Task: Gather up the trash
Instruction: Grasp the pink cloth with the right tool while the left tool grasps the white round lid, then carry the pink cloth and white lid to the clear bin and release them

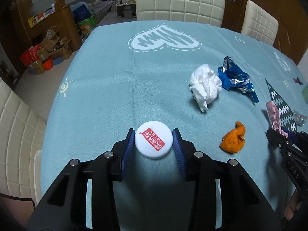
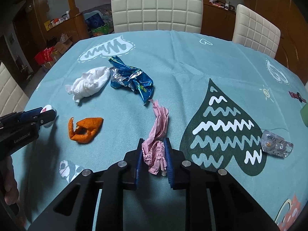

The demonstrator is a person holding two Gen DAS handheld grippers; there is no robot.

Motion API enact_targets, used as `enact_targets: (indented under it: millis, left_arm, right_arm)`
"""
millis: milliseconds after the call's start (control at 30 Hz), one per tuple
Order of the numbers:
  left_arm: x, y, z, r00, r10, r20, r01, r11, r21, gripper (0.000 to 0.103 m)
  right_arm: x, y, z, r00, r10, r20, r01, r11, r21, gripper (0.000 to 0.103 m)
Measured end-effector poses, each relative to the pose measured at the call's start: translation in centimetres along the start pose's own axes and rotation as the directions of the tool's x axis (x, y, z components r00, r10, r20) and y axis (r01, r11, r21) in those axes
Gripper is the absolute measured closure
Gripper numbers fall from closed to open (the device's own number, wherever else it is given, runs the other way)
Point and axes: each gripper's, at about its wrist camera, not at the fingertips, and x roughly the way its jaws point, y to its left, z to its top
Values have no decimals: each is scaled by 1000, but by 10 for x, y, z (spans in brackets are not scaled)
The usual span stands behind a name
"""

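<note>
My left gripper (image 1: 153, 137) is shut on a white round cap (image 1: 153, 142) with a red label, held just above the table. My right gripper (image 2: 154, 144) is shut on a crumpled pink paper (image 2: 158, 132) that sticks out forward. On the blue tablecloth lie a white crumpled tissue (image 1: 206, 85) (image 2: 89, 82), a blue foil wrapper (image 1: 235, 77) (image 2: 132, 79) and an orange peel (image 1: 233, 140) (image 2: 85, 129). The right gripper with the pink paper (image 1: 274, 118) shows at the right edge of the left wrist view. The left gripper (image 2: 41, 116) shows at the left edge of the right wrist view.
An empty pill blister pack (image 2: 276, 143) lies at the right, on the dark heart print. A green object (image 2: 304, 113) sits at the right table edge. White quilted chairs (image 2: 156, 7) (image 2: 257, 30) stand at the far side. Boxes (image 1: 48, 52) are on the floor at left.
</note>
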Motion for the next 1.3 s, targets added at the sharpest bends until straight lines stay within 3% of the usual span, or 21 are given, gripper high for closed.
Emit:
enact_targets:
  millis: [733, 1300]
  left_arm:
    - [-115, -13, -54, 992, 30, 122, -34, 999, 28, 62]
    - [-144, -17, -81, 989, 56, 135, -60, 998, 27, 62]
  right_arm:
    - [-97, 24, -40, 995, 38, 88, -32, 997, -64, 83]
    - [-126, 34, -61, 990, 89, 110, -80, 993, -82, 83]
